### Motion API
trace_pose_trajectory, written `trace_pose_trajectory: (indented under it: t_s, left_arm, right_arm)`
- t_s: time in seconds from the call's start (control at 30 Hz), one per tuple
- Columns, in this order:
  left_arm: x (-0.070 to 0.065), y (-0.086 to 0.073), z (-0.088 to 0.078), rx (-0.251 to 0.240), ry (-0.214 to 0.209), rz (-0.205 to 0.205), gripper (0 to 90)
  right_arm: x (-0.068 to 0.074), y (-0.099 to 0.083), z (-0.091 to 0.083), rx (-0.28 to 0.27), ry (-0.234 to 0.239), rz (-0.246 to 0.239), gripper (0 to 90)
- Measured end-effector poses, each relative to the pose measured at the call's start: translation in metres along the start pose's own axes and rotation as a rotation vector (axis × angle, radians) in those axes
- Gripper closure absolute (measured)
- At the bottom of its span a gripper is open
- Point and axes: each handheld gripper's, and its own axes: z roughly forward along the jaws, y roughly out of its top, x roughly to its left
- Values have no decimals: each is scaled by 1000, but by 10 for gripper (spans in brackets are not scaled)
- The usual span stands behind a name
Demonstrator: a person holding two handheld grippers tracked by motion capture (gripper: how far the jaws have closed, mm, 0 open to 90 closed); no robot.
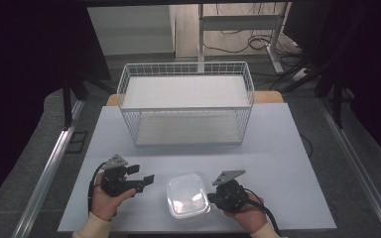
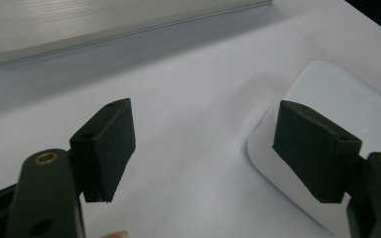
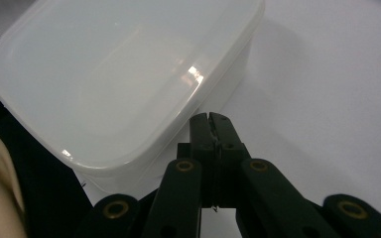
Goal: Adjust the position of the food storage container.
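Note:
A clear plastic lidded container [image 1: 187, 195] sits near the table's front edge, between the two hands. My left gripper [image 1: 143, 174] lies just to its left, jaws wide open and empty, and in the left gripper view [image 2: 206, 153] the container [image 2: 347, 104] shows behind the right-hand jaw. My right gripper [image 1: 210, 197] is at the container's right side, pointing at it. The right gripper view shows this gripper [image 3: 211, 118] with jaws pressed together, tips right beside the container's [image 3: 114, 79] wall under the lid's rim; nothing is between them.
A white wire basket [image 1: 186, 103] with two shelf levels stands at the back middle of the white table [image 1: 278, 148]. Its lower shelf edge [image 2: 79, 25] shows at the top of the left gripper view. Black curtains and a desk frame stand beyond the table.

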Motion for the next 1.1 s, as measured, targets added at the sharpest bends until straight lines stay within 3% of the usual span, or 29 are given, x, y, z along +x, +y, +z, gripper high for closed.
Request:
trace_pose_trajectory:
  t_s: [0.23,0.43,0.63,0.73,0.83,0.9,1.0,1.1]
  left_arm:
    - [2,2,-1,-3,-8,1,236]
    - [10,4,-6,-22,-31,-40,237]
    - [10,5,-15,-44,-50,-87,240]
    - [7,6,-16,-40,-56,-95,240]
    - [4,9,-18,-41,-61,-101,240]
    - [0,11,-21,-42,-64,-106,240]
    - [-2,11,-24,-39,-74,-121,240]
    - [-4,11,-26,-26,-98,-136,244]
  right_arm:
    - [2,0,-1,-4,18,9,896]
    - [-4,2,-5,-23,23,29,894]
    - [-23,2,-23,-121,-34,95,894]
    - [-31,0,-32,-199,-37,146,886]
    - [-39,-4,-39,-242,-33,176,867]
    - [-43,-6,-41,-263,-20,193,798]
    - [-48,-8,-43,-320,-2,218,532]
    - [-49,-9,-42,-358,10,244,398]
